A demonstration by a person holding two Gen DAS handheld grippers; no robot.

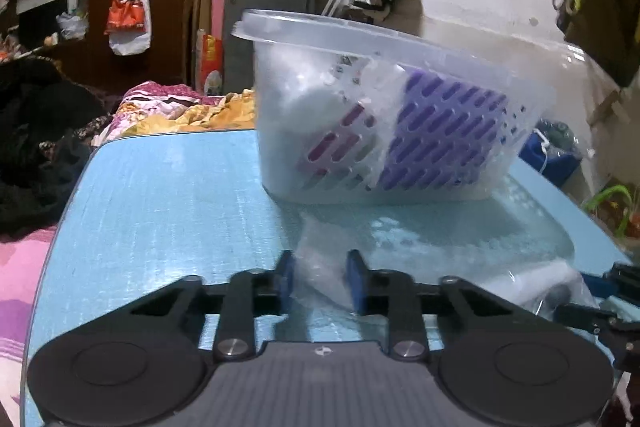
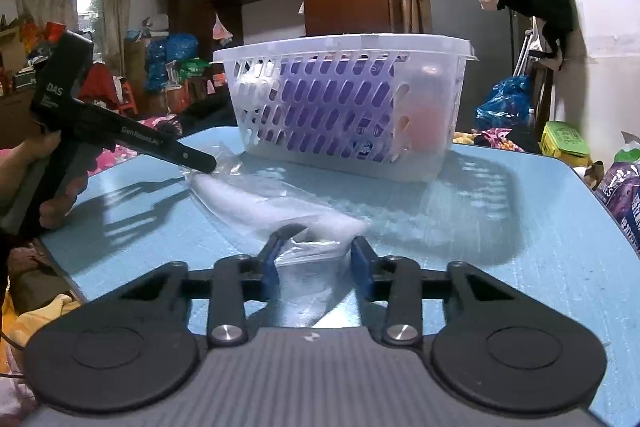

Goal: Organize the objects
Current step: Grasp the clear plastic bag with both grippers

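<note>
- Left gripper (image 1: pixel 320 281) is clamped on one end of a clear plastic bag (image 1: pixel 420 247) lying on the blue table (image 1: pixel 160 195).
- Right gripper (image 2: pixel 318 259) grasps the bag's other end.
- Only the right view shows the hand (image 2: pixel 48 179) holding the left gripper; a white basket (image 2: pixel 344 107) stands beyond.

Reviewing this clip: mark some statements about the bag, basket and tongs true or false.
1. A clear plastic bag lies on the blue table. True.
2. Both tongs grip the bag. True: the left tongs and right tongs are each closed on an end.
3. The white basket is empty. False: a purple item and other things sit inside.
4. The bag is inside the basket. False: it lies in front of it.
</note>
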